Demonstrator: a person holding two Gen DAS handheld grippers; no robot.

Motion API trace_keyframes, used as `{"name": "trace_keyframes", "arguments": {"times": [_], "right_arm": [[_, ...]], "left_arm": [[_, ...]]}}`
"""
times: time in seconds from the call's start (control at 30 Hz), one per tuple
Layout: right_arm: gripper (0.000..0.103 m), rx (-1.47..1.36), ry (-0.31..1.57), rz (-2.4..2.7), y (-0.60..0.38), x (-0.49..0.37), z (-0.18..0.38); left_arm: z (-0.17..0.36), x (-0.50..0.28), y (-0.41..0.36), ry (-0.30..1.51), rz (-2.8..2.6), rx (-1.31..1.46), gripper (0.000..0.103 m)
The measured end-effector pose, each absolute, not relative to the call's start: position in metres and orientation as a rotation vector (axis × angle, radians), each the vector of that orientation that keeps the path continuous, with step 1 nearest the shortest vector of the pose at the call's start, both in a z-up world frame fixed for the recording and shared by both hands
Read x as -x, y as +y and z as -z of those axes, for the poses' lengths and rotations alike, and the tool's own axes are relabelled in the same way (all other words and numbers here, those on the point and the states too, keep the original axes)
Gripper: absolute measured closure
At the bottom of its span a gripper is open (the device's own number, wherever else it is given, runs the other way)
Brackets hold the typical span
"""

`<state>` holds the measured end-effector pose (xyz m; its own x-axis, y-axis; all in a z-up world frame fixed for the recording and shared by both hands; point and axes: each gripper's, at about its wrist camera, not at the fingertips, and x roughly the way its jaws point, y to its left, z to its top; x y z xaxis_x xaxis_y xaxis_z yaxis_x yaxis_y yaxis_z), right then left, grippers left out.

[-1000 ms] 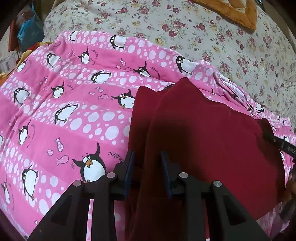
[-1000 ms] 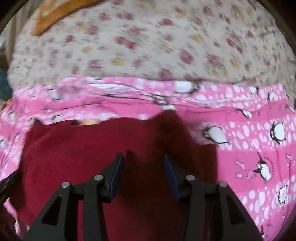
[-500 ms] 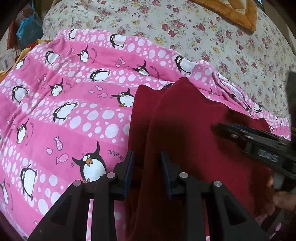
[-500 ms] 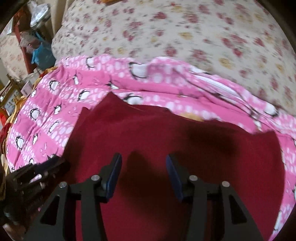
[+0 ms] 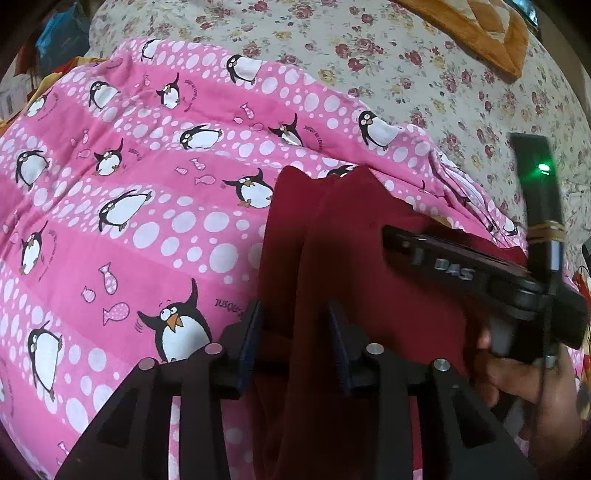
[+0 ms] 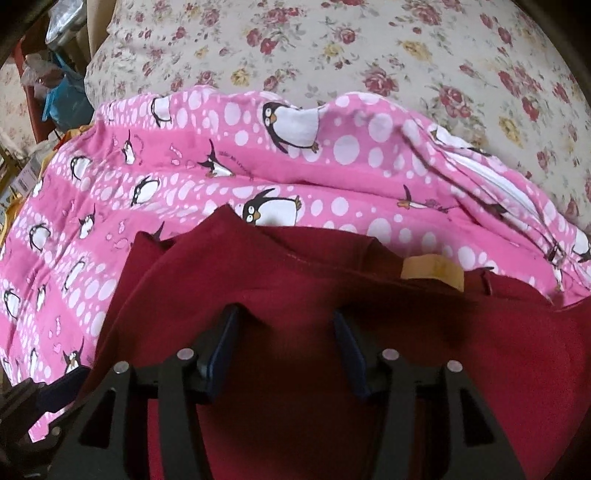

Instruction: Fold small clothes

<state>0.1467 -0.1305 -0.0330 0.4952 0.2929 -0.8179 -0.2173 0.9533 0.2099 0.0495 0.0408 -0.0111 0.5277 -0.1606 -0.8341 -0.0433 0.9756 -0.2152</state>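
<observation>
A dark red garment (image 5: 369, 266) lies on a pink penguin blanket (image 5: 147, 206); in the right wrist view the red garment (image 6: 332, 295) shows a tan neck label (image 6: 432, 271) at its far edge. My left gripper (image 5: 295, 339) is open over the garment's left edge, a raised fold between its jaws. My right gripper (image 6: 286, 349) is open, low over the garment's middle. Its black body, held by a hand, shows at the right of the left wrist view (image 5: 480, 273). The left gripper shows at the lower left of the right wrist view (image 6: 40, 398).
A floral bedsheet (image 5: 406, 55) covers the bed beyond the blanket. An orange-bordered cushion (image 5: 480, 33) lies at the far right. Bags and clutter (image 6: 55, 88) stand off the bed's far left side.
My right gripper has swung left over the garment toward its neck edge, coming into the left wrist view. My left gripper has stayed in place, open.
</observation>
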Motion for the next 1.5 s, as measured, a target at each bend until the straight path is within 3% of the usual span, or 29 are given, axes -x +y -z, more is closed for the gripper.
{"name": "trace_keyframes", "arguments": {"times": [0.27, 0.6, 0.97, 1.13, 1.3, 1.5], "right_arm": [[0.047, -0.131, 1.000, -0.316, -0.172, -0.100, 0.008], [0.047, -0.172, 0.989, -0.292, -0.212, -0.056, 0.020], [0.046, -0.279, 0.969, -0.323, -0.234, -0.042, 0.021], [0.042, -0.239, 0.964, -0.324, -0.227, -0.041, 0.021], [0.040, -0.226, 0.953, -0.331, -0.226, -0.039, 0.022], [0.039, -0.232, 0.941, -0.346, -0.227, -0.038, 0.024]], "left_arm": [[0.012, -0.049, 0.048, 1.022, 0.067, 0.260, 0.080], [0.015, -0.050, 0.050, 1.020, 0.050, 0.273, 0.071], [0.013, -0.058, 0.064, 1.063, 0.100, 0.346, 0.068], [0.016, -0.061, 0.069, 1.067, 0.105, 0.387, 0.063], [0.023, -0.063, 0.053, 1.068, 0.109, 0.327, 0.045], [0.026, -0.068, 0.050, 1.082, 0.146, 0.337, 0.043]]}}
